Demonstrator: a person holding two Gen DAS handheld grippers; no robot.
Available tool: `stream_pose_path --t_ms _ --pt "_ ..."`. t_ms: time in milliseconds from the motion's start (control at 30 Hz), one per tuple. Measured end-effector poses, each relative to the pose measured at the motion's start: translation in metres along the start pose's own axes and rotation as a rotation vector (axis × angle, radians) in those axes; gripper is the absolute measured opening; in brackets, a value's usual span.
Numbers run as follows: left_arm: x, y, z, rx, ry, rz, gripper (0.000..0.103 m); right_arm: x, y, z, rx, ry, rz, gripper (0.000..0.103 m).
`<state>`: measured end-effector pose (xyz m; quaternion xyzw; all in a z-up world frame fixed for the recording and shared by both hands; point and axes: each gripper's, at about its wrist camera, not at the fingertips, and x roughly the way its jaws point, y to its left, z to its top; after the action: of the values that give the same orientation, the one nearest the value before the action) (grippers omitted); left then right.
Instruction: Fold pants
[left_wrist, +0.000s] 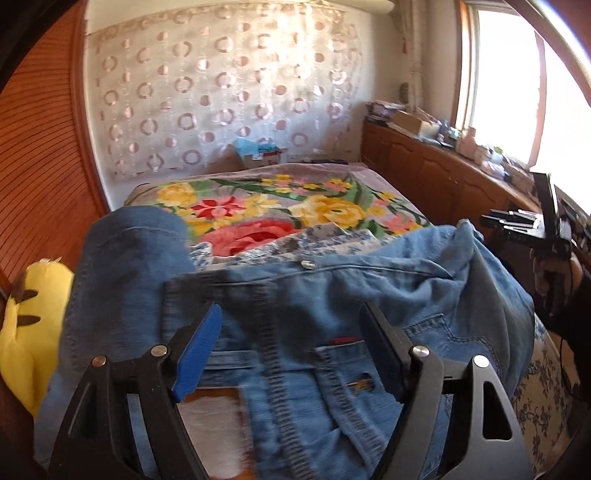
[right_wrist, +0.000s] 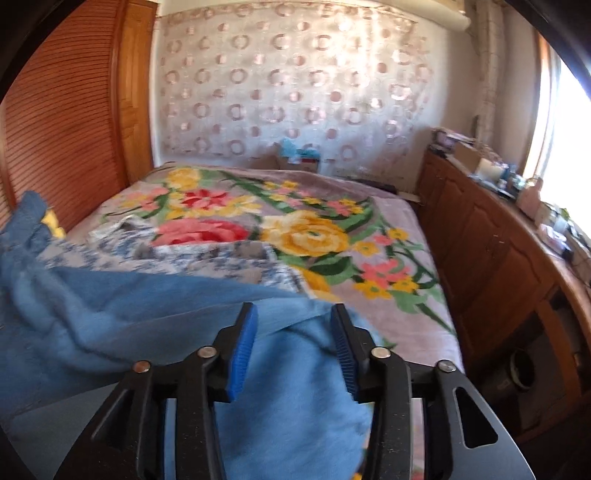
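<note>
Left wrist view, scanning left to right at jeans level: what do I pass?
Yellow plush toy → blue jeans with the open left gripper over them → right gripper at the frame's right edge.

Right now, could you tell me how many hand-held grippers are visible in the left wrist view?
2: the left hand-held gripper open over the jeans, and the right hand-held gripper at the right edge.

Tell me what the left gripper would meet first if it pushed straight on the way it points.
Most likely the jeans: the open left gripper points at their waistband area, just ahead. Depth is unclear, so whether it already touches the denim cannot be told.
</note>
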<state>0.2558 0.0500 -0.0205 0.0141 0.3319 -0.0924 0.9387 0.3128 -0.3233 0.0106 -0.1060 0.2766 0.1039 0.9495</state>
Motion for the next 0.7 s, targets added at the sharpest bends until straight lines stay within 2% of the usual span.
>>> stream_pose_path --t_ms 333,467,600,667,700 --pt "0.019 -0.013 -0.007 0.020 0.008 -0.023 0.077 0.006 0.063 -0.009 -0.099 0.080 0.260 0.050" --pt "0.022 -0.010 -0.012 0.009 0.012 -0.030 0.077 0.015 0.086 -0.008 -0.163 0.117 0.299 0.050" --pt "0.018 -0.004 -0.015 -0.002 -0.001 -0.052 0.077 0.035 0.096 -0.004 -0.225 0.175 0.283 0.050" --pt "0.016 -0.003 -0.015 -0.007 -0.007 -0.062 0.077 0.045 0.098 -0.003 -0.233 0.201 0.279 0.038" --pt "0.014 -0.001 -0.016 -0.009 -0.011 -0.066 0.077 0.050 0.099 -0.002 -0.236 0.209 0.291 0.020"
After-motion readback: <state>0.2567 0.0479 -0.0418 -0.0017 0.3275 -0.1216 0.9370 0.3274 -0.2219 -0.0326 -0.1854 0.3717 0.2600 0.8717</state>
